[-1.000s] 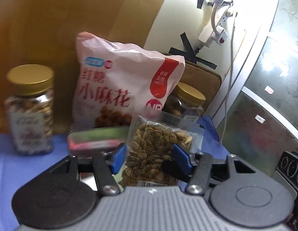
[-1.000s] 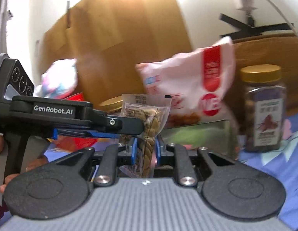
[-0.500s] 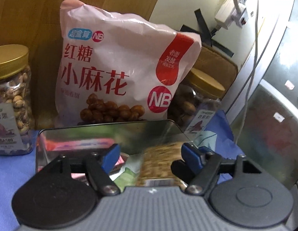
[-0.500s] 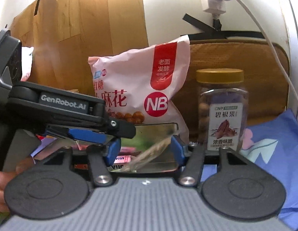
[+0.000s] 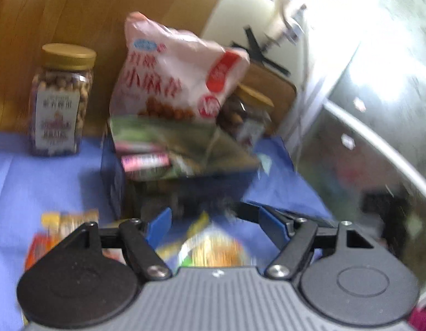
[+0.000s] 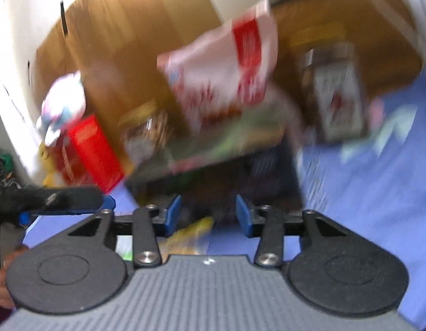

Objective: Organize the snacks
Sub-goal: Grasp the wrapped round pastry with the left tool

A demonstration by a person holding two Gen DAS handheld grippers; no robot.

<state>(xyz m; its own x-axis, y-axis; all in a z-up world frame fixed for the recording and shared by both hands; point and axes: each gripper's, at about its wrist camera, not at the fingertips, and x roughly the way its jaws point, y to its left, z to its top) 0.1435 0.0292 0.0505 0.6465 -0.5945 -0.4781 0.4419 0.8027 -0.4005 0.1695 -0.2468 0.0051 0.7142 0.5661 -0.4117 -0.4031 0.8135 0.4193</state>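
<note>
The picture is blurred by motion. A dark blue tin (image 5: 113, 171) with a raised shiny lid holds several snack packets. It stands on the blue cloth in front of a pink snack bag (image 5: 180, 82). My left gripper (image 5: 214, 224) is open and sits back from the tin, above a yellow-green packet (image 5: 213, 251) lying on the cloth. My right gripper (image 6: 209, 216) faces the same tin (image 6: 268, 176), and its jaws are closing with nothing pressed between them. A yellow packet (image 6: 191, 233) lies just below them.
Gold-lidded nut jars stand left (image 5: 61, 99) and right (image 5: 248, 115) of the pink bag. Small snack packs (image 5: 61, 229) lie on the cloth at the left. A red box (image 6: 89, 151) stands left of the tin. A hand (image 6: 0, 278) holds the left gripper (image 6: 61, 198).
Both grippers let go of the seed packet, which dropped into the tin. Both then pulled back and down from the tin, and the right jaws have narrowed again.
</note>
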